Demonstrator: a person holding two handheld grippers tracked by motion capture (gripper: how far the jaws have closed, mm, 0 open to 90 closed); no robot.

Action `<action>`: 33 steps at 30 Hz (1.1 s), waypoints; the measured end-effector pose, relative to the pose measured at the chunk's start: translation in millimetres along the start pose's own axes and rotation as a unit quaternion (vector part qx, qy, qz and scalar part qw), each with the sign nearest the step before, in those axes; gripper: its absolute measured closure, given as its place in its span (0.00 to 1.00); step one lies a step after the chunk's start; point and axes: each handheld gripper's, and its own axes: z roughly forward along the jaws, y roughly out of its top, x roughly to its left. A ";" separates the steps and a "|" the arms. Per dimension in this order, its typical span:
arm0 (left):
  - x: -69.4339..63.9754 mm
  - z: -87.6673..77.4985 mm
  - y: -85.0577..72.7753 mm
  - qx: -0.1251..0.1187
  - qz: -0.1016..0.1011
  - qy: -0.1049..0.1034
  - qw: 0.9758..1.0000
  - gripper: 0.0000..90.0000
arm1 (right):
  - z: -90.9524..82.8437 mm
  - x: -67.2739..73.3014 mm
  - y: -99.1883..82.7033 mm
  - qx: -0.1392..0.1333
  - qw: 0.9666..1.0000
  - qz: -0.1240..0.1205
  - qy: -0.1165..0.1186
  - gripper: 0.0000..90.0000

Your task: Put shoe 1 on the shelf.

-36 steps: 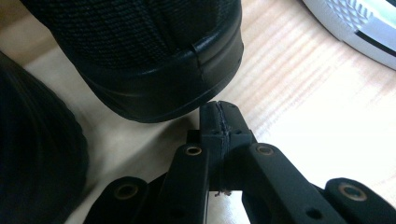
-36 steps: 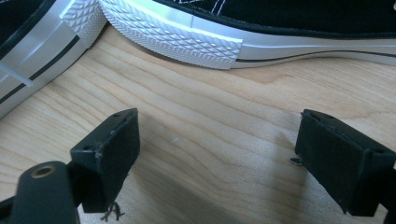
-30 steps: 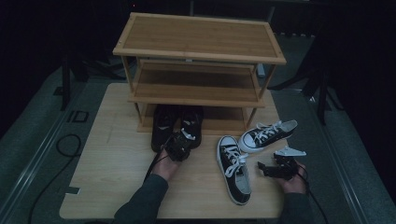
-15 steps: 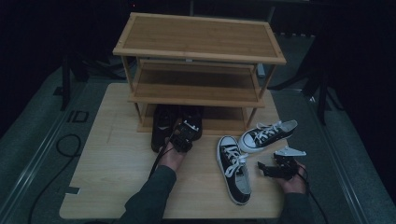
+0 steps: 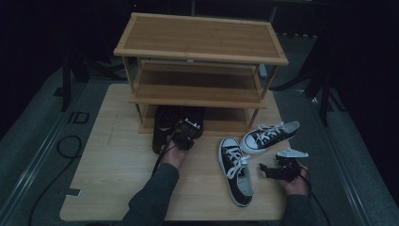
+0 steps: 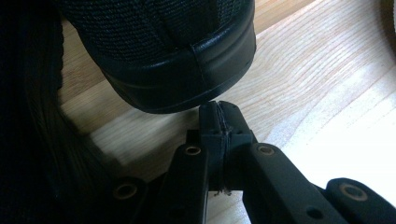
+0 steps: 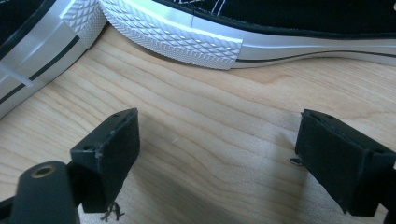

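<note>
Left hand-held gripper [image 6: 219,109] — jaws pressed together, empty, tips touching the heel of a black shoe [image 6: 159,46] on the table [image 5: 113,165] under the wooden rack [image 5: 200,52]. Right hand-held gripper [image 7: 217,149] — jaws spread, near two black-and-white sneakers [image 5: 236,169].

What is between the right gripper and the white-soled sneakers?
Just bare wooden table. In the right gripper view, the open right gripper faces the white-soled sneakers with nothing between.
</note>
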 end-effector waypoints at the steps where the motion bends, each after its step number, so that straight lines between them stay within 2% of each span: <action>1: 0.2 -1.3 -0.6 -0.002 0.000 -0.001 1.000 0.98 | 0.0 0.0 0.0 0.000 1.000 0.000 0.000 0.15; 11: 1.3 -18.0 -13.8 -0.015 0.011 -0.011 1.000 0.98 | 0.0 0.0 0.0 0.000 1.000 0.000 0.000 0.15; 19: 8.5 -27.7 -29.5 -0.034 0.005 -0.046 0.998 0.98 | 0.0 0.0 0.0 0.000 1.000 0.000 0.000 0.15; 33: 11.4 -40.7 -57.9 -0.041 0.007 -0.058 0.997 0.96 | 0.1 -0.1 0.1 0.000 1.000 0.000 0.000 0.15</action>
